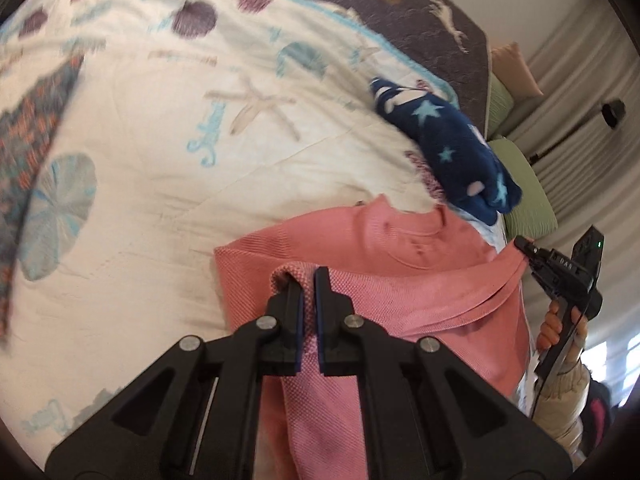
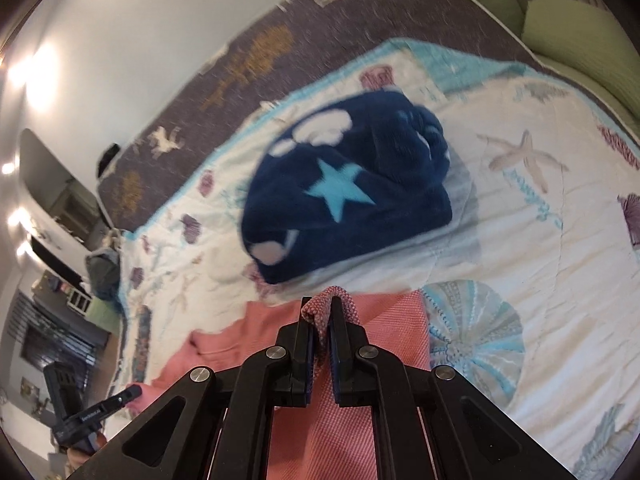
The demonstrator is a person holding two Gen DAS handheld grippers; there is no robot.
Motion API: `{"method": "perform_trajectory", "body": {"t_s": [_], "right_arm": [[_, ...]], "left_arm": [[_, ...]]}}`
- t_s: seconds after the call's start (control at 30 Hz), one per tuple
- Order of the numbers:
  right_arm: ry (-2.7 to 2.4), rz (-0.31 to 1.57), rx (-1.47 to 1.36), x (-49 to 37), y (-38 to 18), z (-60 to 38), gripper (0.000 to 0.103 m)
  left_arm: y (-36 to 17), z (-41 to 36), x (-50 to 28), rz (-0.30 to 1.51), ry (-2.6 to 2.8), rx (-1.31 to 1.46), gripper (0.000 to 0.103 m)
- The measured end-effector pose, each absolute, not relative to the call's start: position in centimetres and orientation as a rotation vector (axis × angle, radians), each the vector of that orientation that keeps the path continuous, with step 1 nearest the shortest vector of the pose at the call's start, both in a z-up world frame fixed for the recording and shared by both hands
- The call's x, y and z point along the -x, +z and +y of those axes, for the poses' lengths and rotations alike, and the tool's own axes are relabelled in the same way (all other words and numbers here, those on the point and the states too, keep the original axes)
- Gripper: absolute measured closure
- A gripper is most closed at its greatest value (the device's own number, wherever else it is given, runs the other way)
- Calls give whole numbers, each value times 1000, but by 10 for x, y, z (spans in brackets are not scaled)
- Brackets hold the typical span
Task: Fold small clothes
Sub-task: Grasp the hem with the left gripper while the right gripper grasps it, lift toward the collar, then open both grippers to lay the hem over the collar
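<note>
A pink knit garment [image 1: 384, 264] lies spread on a cream quilt [image 1: 168, 184] printed with shells and starfish. My left gripper [image 1: 307, 276] is shut on one edge of this garment, a fold of cloth bulging above its pads. My right gripper [image 2: 325, 305] is shut on another edge of the same pink garment [image 2: 392, 320]. Each gripper shows in the other's view: the right one [image 1: 524, 246] at the garment's far right corner, the left one [image 2: 134, 393] at the lower left. A folded navy fleece with light blue stars [image 2: 348, 196] sits just beyond the pink garment.
A patterned red and blue cloth [image 1: 28, 160] lies at the quilt's left side. A dark grey blanket with animal figures [image 2: 304, 32] covers the far part of the bed. Green pillows [image 1: 528, 200] line the right edge. A person's hand [image 1: 554, 326] holds the right gripper's handle.
</note>
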State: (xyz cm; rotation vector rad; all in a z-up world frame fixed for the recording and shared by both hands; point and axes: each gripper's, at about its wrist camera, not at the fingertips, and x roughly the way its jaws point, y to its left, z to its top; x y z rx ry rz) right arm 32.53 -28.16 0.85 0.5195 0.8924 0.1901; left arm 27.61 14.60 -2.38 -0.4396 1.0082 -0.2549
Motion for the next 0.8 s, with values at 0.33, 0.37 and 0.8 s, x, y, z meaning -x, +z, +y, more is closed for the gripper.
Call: {"method": "perform_trajectory", "body": {"t_s": [0.33, 0.37, 0.8], "right_arm": [[113, 1020, -567, -341, -21, -291, 92], [117, 1016, -575, -340, -20, -292, 89], [241, 902, -97, -276, 46, -255, 70]], "left_arm": [[-23, 157, -281, 1030, -260, 489, 81], [-17, 159, -279, 1009, -242, 477, 69], [19, 115, -212, 930, -362, 117, 62]]}}
